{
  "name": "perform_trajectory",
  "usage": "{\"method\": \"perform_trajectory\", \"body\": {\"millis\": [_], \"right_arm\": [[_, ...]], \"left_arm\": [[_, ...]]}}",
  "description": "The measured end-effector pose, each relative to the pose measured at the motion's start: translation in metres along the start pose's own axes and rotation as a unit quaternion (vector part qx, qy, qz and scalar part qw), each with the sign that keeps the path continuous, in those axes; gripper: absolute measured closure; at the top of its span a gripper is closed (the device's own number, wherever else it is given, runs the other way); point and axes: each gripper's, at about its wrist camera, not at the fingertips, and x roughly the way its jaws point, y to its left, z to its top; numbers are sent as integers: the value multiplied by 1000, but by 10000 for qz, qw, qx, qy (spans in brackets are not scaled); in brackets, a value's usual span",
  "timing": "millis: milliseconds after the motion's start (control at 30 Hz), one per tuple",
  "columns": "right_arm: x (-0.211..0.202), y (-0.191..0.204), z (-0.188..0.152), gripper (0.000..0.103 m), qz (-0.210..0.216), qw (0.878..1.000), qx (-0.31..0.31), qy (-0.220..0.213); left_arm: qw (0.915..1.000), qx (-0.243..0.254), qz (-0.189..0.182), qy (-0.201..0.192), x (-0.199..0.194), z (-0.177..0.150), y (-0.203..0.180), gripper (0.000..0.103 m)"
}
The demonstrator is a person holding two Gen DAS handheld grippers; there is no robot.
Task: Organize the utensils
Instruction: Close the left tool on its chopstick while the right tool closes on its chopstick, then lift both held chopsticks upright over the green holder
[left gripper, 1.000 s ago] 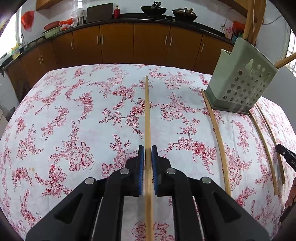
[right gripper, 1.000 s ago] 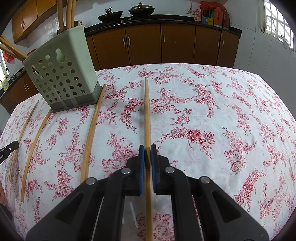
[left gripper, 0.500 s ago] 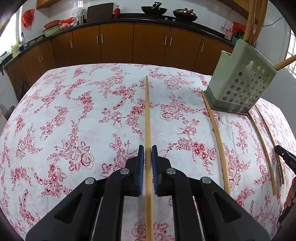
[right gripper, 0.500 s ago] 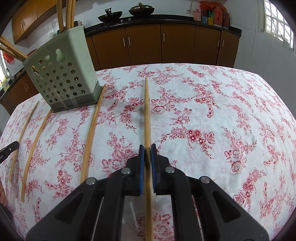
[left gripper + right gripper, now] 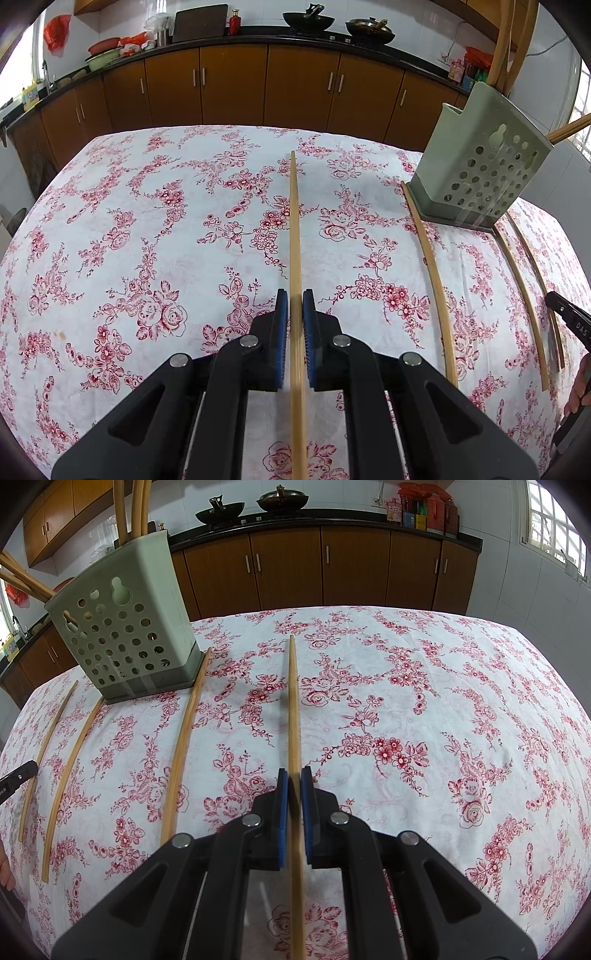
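Note:
My left gripper [image 5: 294, 300] is shut on a long bamboo chopstick [image 5: 294, 221] that runs straight ahead over the floral tablecloth [image 5: 147, 221]. My right gripper [image 5: 294, 777] is shut on another bamboo chopstick [image 5: 293, 701], also pointing away from me. A pale green perforated utensil holder [image 5: 476, 170] [image 5: 125, 627] stands between the two hands with several chopsticks [image 5: 133, 506] upright in it. Three loose chopsticks [image 5: 181, 738] [image 5: 70, 768] [image 5: 44, 746] lie on the cloth in front of the holder. Whether the held chopsticks rest on the cloth or hover just above it, I cannot tell.
Brown kitchen cabinets [image 5: 236, 88] and a dark counter with woks [image 5: 284, 498] run behind the table. The other gripper's tip [image 5: 569, 317] and a hand [image 5: 580, 387] show at the left view's right edge. The cloth drops away at the table's far edge.

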Motion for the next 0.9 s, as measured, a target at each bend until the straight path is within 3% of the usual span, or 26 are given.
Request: {"method": "perform_trajectory", "body": {"millis": [700, 900], "right_arm": [[-23, 2, -27, 95, 86, 10000, -1, 16], [-37, -7, -26, 95, 55, 9999, 81, -79]], "left_arm": [[9989, 435, 143, 59, -21, -30, -16, 91], [9987, 473, 129, 168, -22, -30, -14, 95]]}}
